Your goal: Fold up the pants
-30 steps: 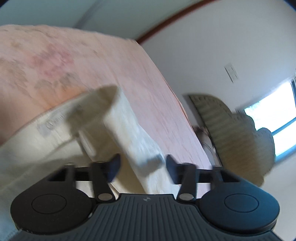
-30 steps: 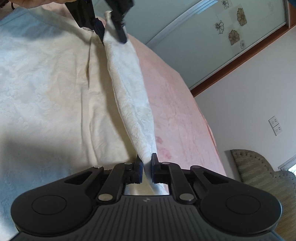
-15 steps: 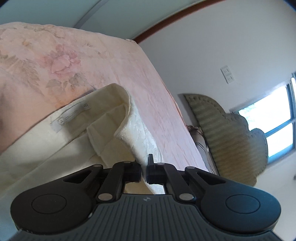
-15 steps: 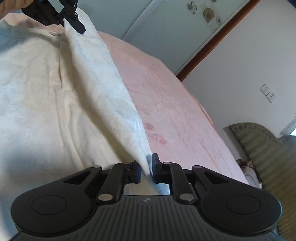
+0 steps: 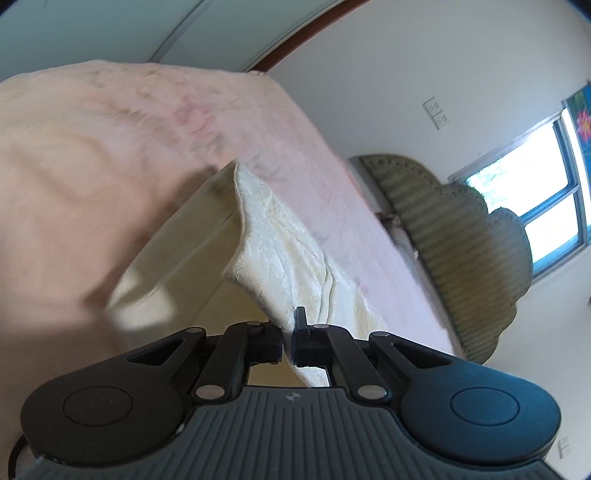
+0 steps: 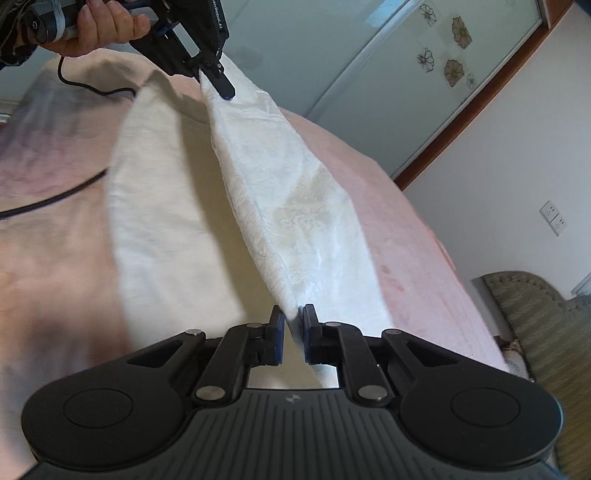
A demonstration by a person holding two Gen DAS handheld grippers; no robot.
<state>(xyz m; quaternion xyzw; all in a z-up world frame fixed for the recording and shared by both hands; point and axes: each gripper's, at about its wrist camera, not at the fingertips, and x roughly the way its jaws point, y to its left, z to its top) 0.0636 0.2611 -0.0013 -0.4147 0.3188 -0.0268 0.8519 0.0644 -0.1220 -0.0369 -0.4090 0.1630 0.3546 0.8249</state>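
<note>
my left gripper [image 5: 289,341] has its jaws pinched together on a fold of the pants [image 5: 291,266], the cream fabric squeezed into the narrow slit between the two black fingers [image 5: 301,325]. from that pinch the cloth rises away from me as a crinkled, embossed flap with one corner standing free. on my right gripper [image 6: 291,332] the blue-edged fingers [image 6: 276,328] are clamped on another edge of the same pants [image 6: 288,206], a thin ridge of fabric caught between them.

in the right wrist view the lifted part of the pants runs as a taut band from my right jaws up to the left gripper [image 6: 218,83], which grips the far end of it. the person's hand [image 6: 99,26] wraps the handle of that left tool near the top edge. the rest of the pants lies flat, to the left of the raised band, on the pink bedspread [image 6: 406,236]. a dark cable [image 6: 51,199] trails across the bedspread at the left.

beyond the bed, a padded olive headboard [image 5: 461,229] stands against the white wall, with a bright window [image 5: 532,199] to its right and a wall socket [image 5: 436,112] above it. in the right wrist view, frosted sliding doors with flower prints [image 6: 443,55] sit behind the bed.
</note>
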